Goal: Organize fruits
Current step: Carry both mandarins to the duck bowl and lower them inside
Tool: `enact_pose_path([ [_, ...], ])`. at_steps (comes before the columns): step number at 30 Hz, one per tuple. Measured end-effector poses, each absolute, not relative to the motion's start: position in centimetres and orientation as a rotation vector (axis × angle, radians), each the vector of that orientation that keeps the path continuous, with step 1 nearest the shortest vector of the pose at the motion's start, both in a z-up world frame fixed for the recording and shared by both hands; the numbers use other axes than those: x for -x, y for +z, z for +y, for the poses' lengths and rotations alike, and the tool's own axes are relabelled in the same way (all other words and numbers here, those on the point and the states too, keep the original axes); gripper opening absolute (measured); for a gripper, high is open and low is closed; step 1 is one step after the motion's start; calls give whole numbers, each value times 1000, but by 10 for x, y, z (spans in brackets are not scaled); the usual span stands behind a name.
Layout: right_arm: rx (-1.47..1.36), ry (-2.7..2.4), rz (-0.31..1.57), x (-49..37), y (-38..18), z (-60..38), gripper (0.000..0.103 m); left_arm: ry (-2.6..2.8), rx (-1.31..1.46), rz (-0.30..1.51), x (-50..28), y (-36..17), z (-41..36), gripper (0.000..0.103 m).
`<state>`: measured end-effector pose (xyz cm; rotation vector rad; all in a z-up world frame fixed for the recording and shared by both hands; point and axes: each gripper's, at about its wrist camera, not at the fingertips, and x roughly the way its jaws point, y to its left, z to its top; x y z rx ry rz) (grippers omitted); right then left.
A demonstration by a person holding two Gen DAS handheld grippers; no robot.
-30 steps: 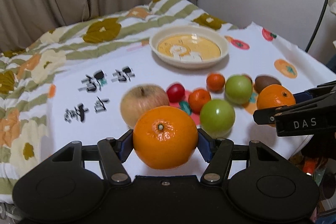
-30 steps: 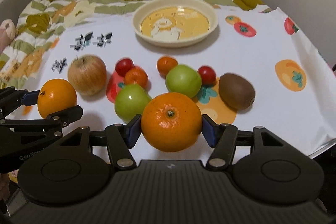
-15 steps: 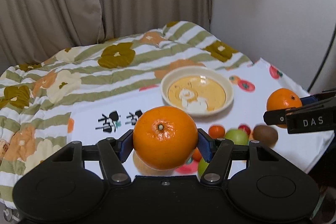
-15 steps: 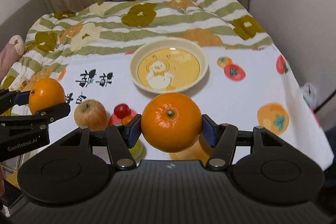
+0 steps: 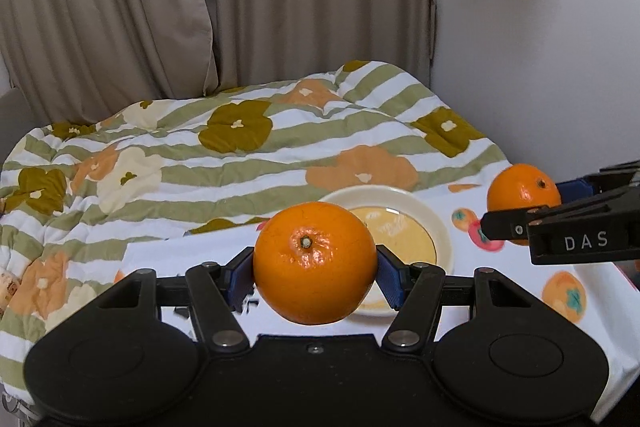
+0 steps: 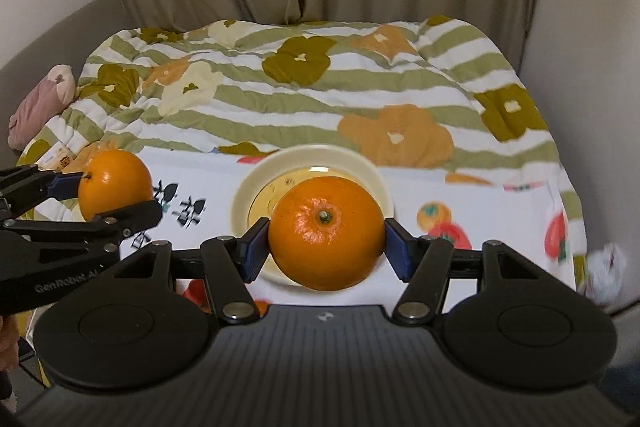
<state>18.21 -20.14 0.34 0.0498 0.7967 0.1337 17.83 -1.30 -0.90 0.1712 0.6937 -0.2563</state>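
Light is being bounced off the shiny, bumpy peel of the left orange (image 5: 315, 263) and the right orange (image 6: 326, 231). Matt black plastic is being shown on the left gripper (image 5: 315, 273) and the right gripper (image 6: 326, 245), with small shiny metal pins. The far quilt (image 5: 240, 163) is looking soft and puffy. The plate (image 6: 372, 179) is looking smooth and glossy.

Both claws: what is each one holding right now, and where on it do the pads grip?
Each holds an orange. Left claw and right claw clamp theirs across opposite sides, stem end facing the camera.
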Motion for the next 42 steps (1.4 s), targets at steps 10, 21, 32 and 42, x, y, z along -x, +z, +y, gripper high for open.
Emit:
enact_pose_path([
  [10,-9,197,846,-280,-35,-236,75,-223,-200,759,-263,-47,-57,66],
  [21,-5,212,906,-342,-77,-256,75,-217,-273,861,-329,-116,-92,66],
  [32,-16,229,932,-354,-91,-258,75,-233,-344,890,-347,-143,-113,67],
  [42,-11,260,921,-358,-85,-257,75,-255,-331,840,-336,-118,-105,86],
])
